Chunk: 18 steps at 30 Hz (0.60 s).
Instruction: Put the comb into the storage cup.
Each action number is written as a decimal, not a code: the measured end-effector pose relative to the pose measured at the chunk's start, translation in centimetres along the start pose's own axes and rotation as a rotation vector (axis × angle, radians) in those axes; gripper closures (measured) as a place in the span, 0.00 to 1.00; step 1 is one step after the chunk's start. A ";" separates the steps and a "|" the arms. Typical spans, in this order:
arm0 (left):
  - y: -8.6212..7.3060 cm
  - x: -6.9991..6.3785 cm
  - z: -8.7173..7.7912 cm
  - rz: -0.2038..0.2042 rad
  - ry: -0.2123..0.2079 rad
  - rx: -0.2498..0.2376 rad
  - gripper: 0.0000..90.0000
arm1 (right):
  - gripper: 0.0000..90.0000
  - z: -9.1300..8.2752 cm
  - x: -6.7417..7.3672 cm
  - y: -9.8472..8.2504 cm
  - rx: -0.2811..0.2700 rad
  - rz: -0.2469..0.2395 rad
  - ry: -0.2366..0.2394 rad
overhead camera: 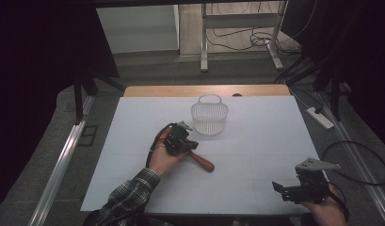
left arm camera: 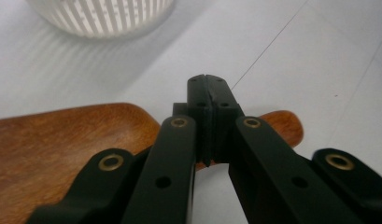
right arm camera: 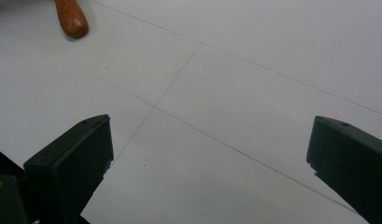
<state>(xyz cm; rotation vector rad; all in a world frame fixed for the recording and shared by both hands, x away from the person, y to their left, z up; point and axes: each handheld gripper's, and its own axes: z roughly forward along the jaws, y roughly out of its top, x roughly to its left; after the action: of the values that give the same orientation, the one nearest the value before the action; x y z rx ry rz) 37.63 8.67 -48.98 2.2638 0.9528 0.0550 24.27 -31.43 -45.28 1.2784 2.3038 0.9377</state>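
Spoon (left arm camera: 62, 149) under closed left claw (left arm camera: 208, 93), touching table.

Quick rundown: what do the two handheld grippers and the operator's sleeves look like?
Both grippers are black. The left gripper has flat linkage arms with brass-coloured pivot bushings and squared jaw tips; a dark cable loops from its body. The right gripper has blocky black jaws and a grey three-cornered plate on top, with a black cable trailing off. The left sleeve is plaid.
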 end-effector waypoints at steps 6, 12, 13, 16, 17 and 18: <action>-0.3 -0.3 1.2 0.007 0.030 0.037 0.99 | 0.01 0.0 0.0 0.0 0.003 -0.005 -0.001; -0.5 -0.4 1.8 0.005 0.035 0.066 0.99 | 0.01 0.0 0.1 0.0 0.002 -0.008 -0.002; -0.5 -0.4 1.8 0.006 0.034 0.068 0.99 | 0.01 0.0 0.1 0.0 0.001 -0.007 -0.003; -0.7 -0.4 1.7 0.000 0.024 0.070 0.99 | 0.01 0.0 0.1 0.0 -0.001 -0.007 -0.002; -0.8 -0.4 1.6 -0.004 0.019 0.072 0.99 | 0.01 0.0 0.1 0.0 -0.001 -0.008 -0.003; -0.8 -0.4 1.6 -0.004 0.019 0.072 0.99 | 0.01 0.0 0.1 0.0 -0.001 -0.008 -0.003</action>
<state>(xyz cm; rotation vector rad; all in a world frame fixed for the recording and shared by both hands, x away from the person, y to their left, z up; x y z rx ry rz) 37.30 7.91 -50.60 2.3311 0.9839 0.0415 24.19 -31.38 -45.27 1.2689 2.3040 0.9338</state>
